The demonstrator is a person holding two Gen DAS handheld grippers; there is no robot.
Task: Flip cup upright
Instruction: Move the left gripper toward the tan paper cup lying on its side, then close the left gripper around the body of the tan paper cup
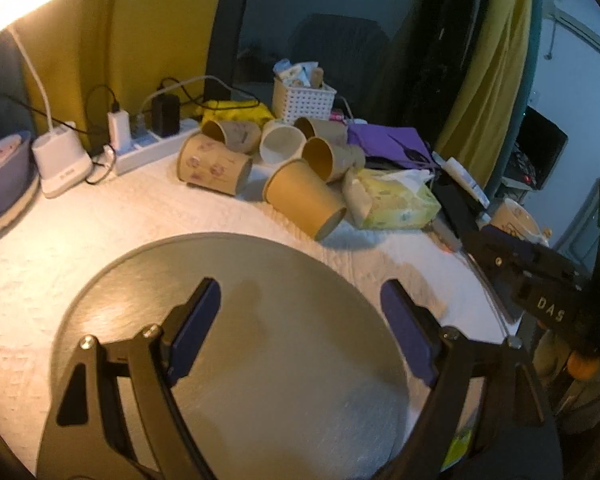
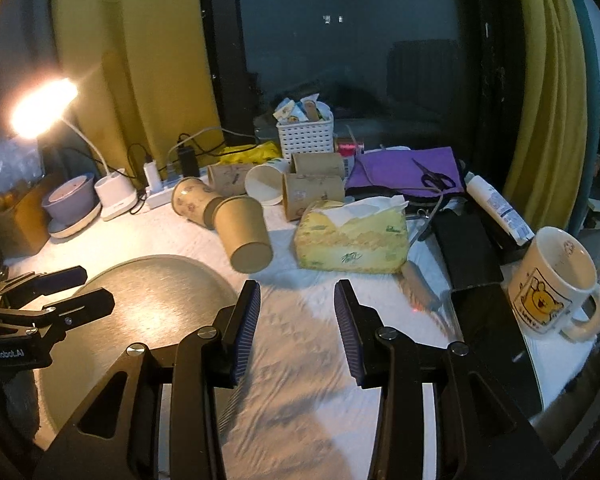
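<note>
Several paper cups lie on their sides in a heap at the back of the white table. The nearest is a plain brown cup, its base toward me. A flowered cup lies to its left, and a white-lined cup behind. My left gripper is open and empty above a round grey tray, short of the cups. It also shows in the right wrist view. My right gripper is open and empty over the tablecloth, just in front of the brown cup.
A yellow tissue pack lies right of the cups. A bear mug stands at the right edge by black boxes. A white basket, purple cloth with scissors, power strip, lamp base and purple bowl line the back.
</note>
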